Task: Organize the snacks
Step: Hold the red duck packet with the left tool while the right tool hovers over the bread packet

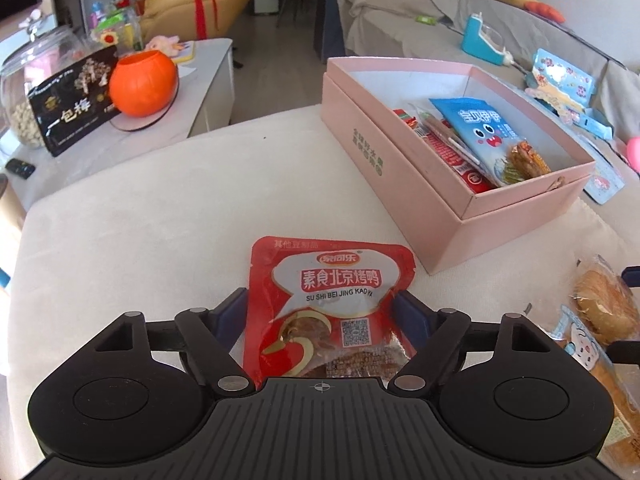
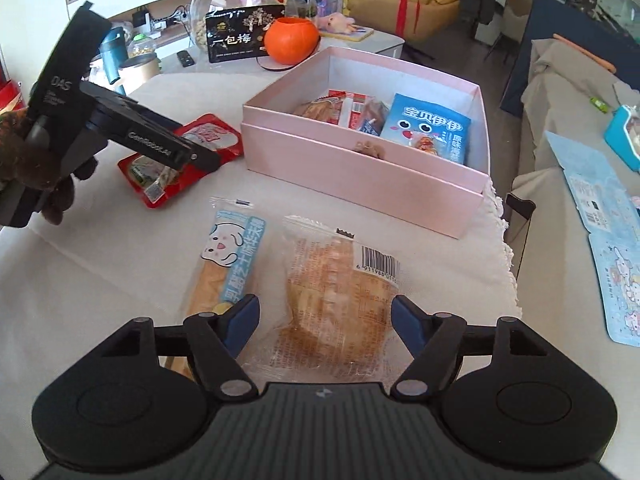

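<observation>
A red snack packet [image 1: 320, 280] lies flat on the white cloth, and my left gripper [image 1: 320, 310] stands open astride its lower half, one blue pad at each side edge. My right gripper [image 2: 326, 320] is open over a clear packet of bread [image 2: 340, 292], which lies between its fingers with a gap on both sides. A long blue-and-white packet [image 2: 228, 256] lies just left of the bread. Behind them an open pink box [image 2: 340, 168] holds several snacks, among them a blue packet [image 2: 428, 128]. In the right wrist view a finger [image 2: 160, 144] of the left gripper reaches over the red packet [image 2: 208, 136].
An orange pumpkin bucket [image 1: 142, 82], a black gift box [image 1: 72, 108] and a glass jar [image 1: 28, 72] stand on the side table at the back left. Flat blue cartons [image 2: 600, 200] lie on the covered sofa to the right. The cloth's fringed edge [image 2: 508, 264] runs near the bread.
</observation>
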Demonstrator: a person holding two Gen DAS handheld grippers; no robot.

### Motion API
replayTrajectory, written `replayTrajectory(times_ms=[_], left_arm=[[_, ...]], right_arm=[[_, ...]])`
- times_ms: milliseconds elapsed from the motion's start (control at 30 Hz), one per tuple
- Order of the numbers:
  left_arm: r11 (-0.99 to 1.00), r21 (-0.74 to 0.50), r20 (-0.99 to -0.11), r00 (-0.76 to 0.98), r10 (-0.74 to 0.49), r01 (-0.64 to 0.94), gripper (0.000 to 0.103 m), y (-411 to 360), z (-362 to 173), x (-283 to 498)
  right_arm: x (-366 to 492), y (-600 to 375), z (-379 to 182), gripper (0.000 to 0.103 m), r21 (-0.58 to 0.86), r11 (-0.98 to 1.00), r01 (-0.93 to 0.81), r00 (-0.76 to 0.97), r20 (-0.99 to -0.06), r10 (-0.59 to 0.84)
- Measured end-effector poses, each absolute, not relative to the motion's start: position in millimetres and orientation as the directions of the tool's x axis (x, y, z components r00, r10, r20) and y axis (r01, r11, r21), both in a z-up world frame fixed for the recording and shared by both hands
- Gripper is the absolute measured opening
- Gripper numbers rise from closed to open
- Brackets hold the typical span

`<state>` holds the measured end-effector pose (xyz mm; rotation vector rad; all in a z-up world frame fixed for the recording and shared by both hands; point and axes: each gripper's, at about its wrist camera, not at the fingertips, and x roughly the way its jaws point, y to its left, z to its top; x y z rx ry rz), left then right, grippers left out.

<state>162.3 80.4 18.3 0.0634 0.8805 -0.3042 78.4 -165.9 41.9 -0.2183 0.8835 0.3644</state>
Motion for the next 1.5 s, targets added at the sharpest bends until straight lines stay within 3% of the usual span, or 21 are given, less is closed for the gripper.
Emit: replayTrajectory(times_ms=[133, 267, 400, 467, 567, 1033, 1300, 1400, 1500], left_arm=[[0.961, -0.101, -0.751, 0.613, -0.244, 0.259, 0.062, 87.5, 26.5, 123.0], [0.965, -0.101, -0.762, 0.605, -0.23, 0.24, 0.061, 89.9, 29.4, 85.7], [0.961, -0.082, -0.762, 0.605, -0.232, 0.265, 0.071, 87.1, 26.8, 73.0], [0.954, -0.051, -0.779, 0.585, -0.223, 0.297, 0.084, 79.3, 21.9, 74.1], [0.937, 0.022, -0.784, 0.587, -0.2, 0.348, 0.095, 63.3, 14.0, 74.4], [0.943, -0.001, -0.76, 0.612, -0.217, 0.333, 0.096, 64.1, 8.1, 71.1], [0.959, -0.034, -0.738, 0.64, -0.215, 0.283, 0.084, 70.4, 14.3, 59.1], [0.962, -0.062, -0.718, 0.658, -0.229, 0.267, 0.068, 72.9, 22.6, 47.7], [0.97, -0.071, -0.697, 0.685, -0.214, 0.231, 0.067, 73.3, 24.2, 34.9]], right_arm=[[84.7, -173.6, 34.9, 0.075, 0.039, 0.931, -0.363, 0.578, -0.774, 0.257], [92.1, -176.7, 16.3, 0.078, 0.116, 0.943, -0.313, 0.558, -0.781, 0.281], [84.6, -168.2, 8.3, 0.092, 0.087, 0.947, -0.308, 0.618, -0.739, 0.269], [80.1, -161.8, 3.6, 0.097, 0.06, 0.949, -0.31, 0.638, -0.726, 0.254], [69.8, -155.0, -3.9, 0.1, 0.016, 0.954, -0.299, 0.687, -0.691, 0.227], [71.9, -161.6, -0.8, 0.103, 0.045, 0.936, -0.348, 0.648, -0.71, 0.275], [69.6, -160.8, -1.9, 0.103, 0.035, 0.939, -0.341, 0.661, -0.702, 0.266], [69.5, -159.9, -2.1, 0.103, 0.033, 0.94, -0.338, 0.663, -0.701, 0.263], [69.6, -159.5, -2.5, 0.103, 0.032, 0.941, -0.336, 0.666, -0.699, 0.261]])
